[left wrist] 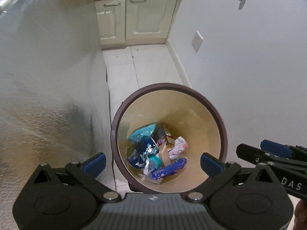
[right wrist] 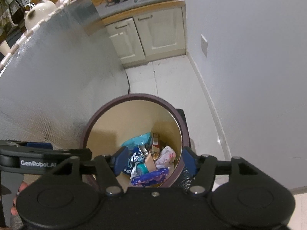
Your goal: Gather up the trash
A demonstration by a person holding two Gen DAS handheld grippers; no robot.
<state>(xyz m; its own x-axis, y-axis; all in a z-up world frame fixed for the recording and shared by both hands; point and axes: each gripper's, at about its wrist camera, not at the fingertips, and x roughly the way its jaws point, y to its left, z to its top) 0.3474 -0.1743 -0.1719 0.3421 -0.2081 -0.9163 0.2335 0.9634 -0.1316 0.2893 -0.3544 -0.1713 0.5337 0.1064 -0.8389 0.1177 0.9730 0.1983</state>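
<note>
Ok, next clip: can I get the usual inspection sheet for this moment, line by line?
Surface: pale tiled floor, a few dark specks.
Job's things: round bin with dark rim, upright; inside lie a teal bag, a blue can, a purple wrapper and crumpled white paper.
Clutter: nothing seen on the floor.
Grippers: left gripper open and empty above the bin; right gripper open and empty above it too.
Cables: dark cord running down beside the silver panel.
Surroundings: cream cabinet, white wall with a switch plate, white teapot.
</note>
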